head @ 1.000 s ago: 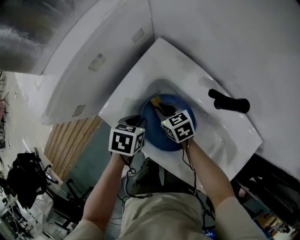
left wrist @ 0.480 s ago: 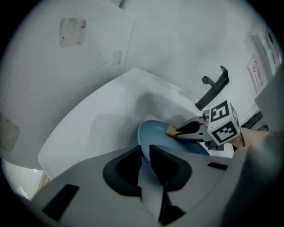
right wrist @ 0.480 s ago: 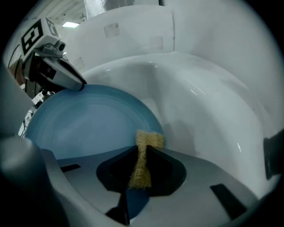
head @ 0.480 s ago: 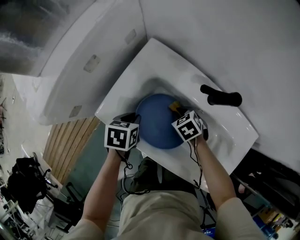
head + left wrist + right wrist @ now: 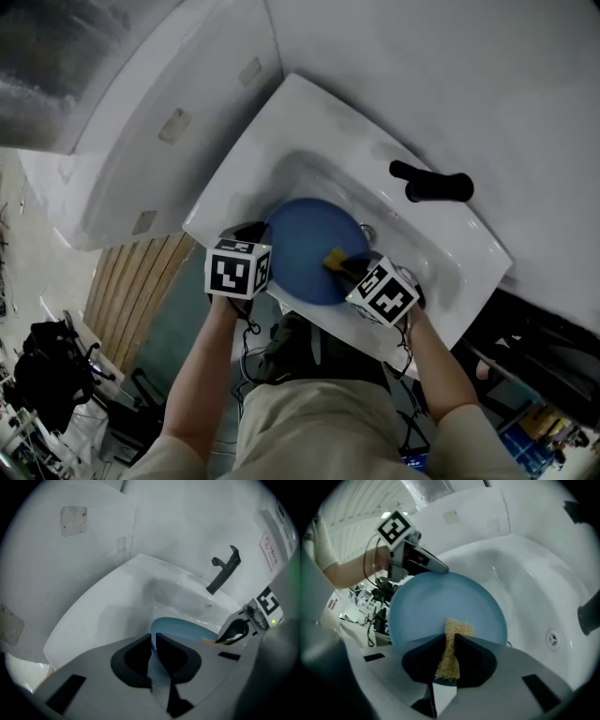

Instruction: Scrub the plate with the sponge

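Light's soft and kinda dim, cool-toned. Both gripper views bend hard at the edges with black corners (fisheye stuff). The jaws up close are blurry; the sink [image 5: 108, 606] beyond them shows soft shadow and tiny glints.

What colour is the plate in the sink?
Blue. The plate shows best in the right gripper view.
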The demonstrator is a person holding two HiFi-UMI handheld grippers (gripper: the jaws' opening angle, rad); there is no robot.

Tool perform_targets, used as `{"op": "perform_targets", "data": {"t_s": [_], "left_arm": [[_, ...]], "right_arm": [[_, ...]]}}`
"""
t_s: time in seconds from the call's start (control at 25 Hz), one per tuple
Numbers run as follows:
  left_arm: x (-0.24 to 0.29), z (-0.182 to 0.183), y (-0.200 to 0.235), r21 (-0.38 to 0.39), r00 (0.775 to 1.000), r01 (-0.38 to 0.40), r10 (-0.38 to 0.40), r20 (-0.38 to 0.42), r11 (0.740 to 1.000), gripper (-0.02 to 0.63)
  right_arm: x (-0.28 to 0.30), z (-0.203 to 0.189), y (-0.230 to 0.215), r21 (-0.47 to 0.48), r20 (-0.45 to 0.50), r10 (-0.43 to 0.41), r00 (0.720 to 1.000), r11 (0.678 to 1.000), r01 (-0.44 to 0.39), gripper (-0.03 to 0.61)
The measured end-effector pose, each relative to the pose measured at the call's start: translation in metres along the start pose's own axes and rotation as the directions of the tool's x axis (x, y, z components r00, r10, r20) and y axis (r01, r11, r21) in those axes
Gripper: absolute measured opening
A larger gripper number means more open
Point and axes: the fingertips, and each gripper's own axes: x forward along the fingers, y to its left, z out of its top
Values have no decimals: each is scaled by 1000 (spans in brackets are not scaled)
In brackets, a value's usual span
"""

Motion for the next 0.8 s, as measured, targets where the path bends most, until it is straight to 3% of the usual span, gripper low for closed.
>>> {"op": "perform_targets", "data": {"t_s": [0.2, 0.32, 0.44, 0.6, 0.8], "left_arm": [[-1, 1, 0, -7, 1000, 11, -11, 4, 1000, 38], [-2, 3, 1, -34, 1000, 21, -20, 23, 999, 41], [-3, 5, 3, -58, 999, 42, -40, 26, 997, 43], [-3, 6, 4, -50, 999, 25, -24, 25, 998, 40], [-2, 6, 6, -43, 1000, -5, 6, 27, 999, 38]], "right_arm": [[-2, 42, 58, -55, 139, 216, 966, 976, -210, 71], [12, 69, 64, -85, 193, 258, 947, 966, -246, 71], [26, 97, 53, -35, 277, 274, 921, 961, -275, 71], [44, 125, 20, 38, 341, 181, 923, 978, -206, 69], [62, 125, -43, 108, 345, -52, 937, 994, 15, 69]]}}
